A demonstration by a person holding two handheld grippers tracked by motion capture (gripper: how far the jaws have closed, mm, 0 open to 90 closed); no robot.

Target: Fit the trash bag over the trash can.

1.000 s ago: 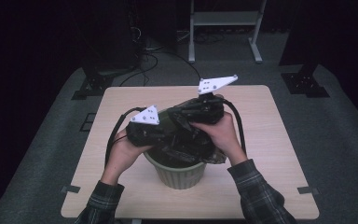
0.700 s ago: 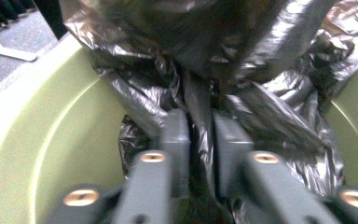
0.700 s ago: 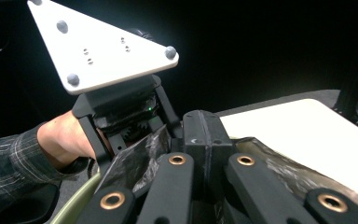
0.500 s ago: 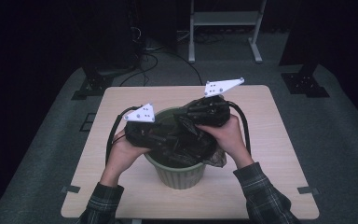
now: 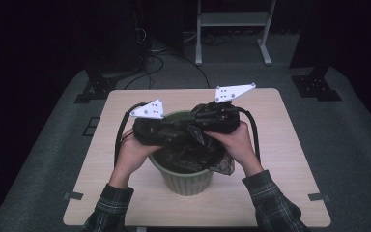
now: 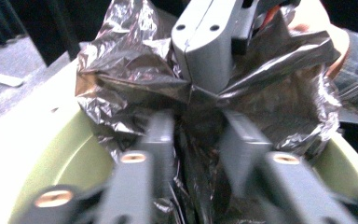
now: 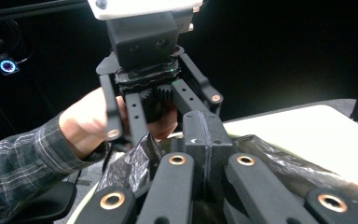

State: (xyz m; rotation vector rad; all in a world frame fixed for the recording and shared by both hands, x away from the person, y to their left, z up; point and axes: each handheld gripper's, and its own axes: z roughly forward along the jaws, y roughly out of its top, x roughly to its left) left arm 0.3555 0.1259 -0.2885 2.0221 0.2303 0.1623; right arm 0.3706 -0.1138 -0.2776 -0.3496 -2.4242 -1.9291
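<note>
Black bin bag (image 5: 188, 142) in green bucket (image 5: 186, 179), right claw (image 6: 205, 86) pinching it, left claw (image 6: 200, 135) seemingly closing.

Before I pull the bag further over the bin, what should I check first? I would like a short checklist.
1. Right gripper holds the bag: ok, jaws shut on a fold.
2. Left gripper grips the bag: not ok, its jaws have just been closing but stand apart, with film between them.
3. Bin upright on the table: ok.
4. Bag spread over the bin rim: not ok, mostly bunched above the opening.
5. Bag free of tears: cannot tell.
</note>
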